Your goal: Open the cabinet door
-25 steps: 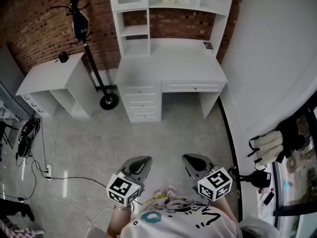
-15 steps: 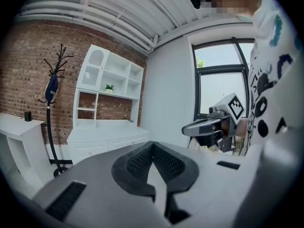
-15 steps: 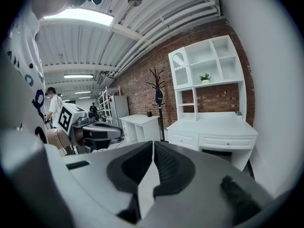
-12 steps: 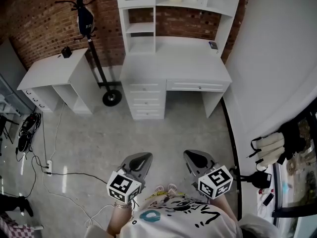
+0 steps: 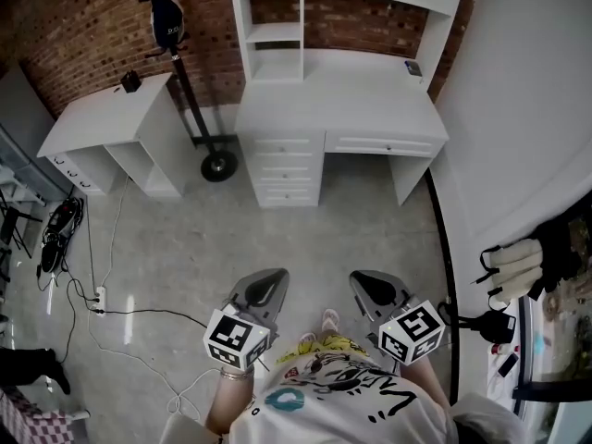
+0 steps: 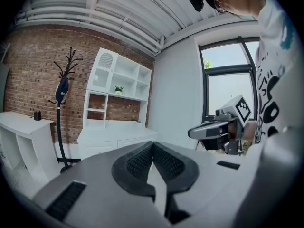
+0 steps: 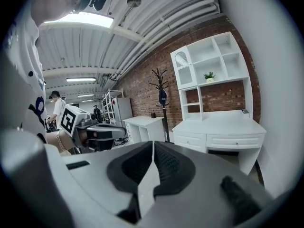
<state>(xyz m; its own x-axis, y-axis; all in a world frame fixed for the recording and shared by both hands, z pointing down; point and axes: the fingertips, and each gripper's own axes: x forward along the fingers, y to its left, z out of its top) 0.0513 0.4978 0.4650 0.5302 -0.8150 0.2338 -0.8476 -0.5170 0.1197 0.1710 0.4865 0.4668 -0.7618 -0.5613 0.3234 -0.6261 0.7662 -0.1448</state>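
While the left hand-held gripper (image 5: 266, 283) and right hand-held gripper (image 5: 368, 285) are closed, empty, well short of the worktop (image 5: 342, 109), reaching its cabinet door (image 7: 181, 61) unopened risks knocking it

Grey concrete floor (image 5: 305, 239) with furniture lined along its far edge, against the brick wall.
A white desk (image 5: 342, 109) stands at the floor's far right corner, with a small dark object (image 5: 413, 67) lying at the desktop's back right corner. A lower white table (image 5: 97, 123) to the left carries a small black item (image 5: 130, 82) near its back edge. Between them a black pole (image 5: 188, 91) rests on a wheel (image 5: 218, 166). Black cables (image 5: 139, 314) and a white power strip (image 5: 100, 297) trail across the floor's left side.
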